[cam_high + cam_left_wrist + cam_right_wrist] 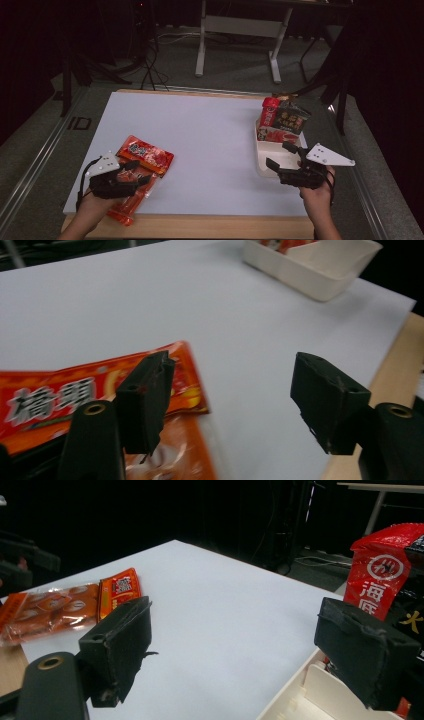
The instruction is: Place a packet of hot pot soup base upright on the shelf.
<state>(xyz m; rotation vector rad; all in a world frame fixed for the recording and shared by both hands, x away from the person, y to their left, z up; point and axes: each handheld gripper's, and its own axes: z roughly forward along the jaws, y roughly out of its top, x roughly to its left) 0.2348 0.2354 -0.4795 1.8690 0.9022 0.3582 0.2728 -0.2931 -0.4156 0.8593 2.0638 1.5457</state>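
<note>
Plainly, the risk lies with the left gripper (131,176): its jaws stand partly open and hold nothing, one jaw riding over the orange snack packet (146,154) while the other hangs over bare table, so closing from here could pinch only a corner of slippery film, or drag the top packet off the clear packet of sausages (131,197) beneath it. Both packets lie flat at about eight o'clock on the white table (210,130), near the front edge. The orange packet's long axis runs from ten toward four o'clock; the clear packet runs from one toward seven. The right gripper (281,156) hovers wide open and empty over the cream tray (261,165) at four o'clock.
</note>
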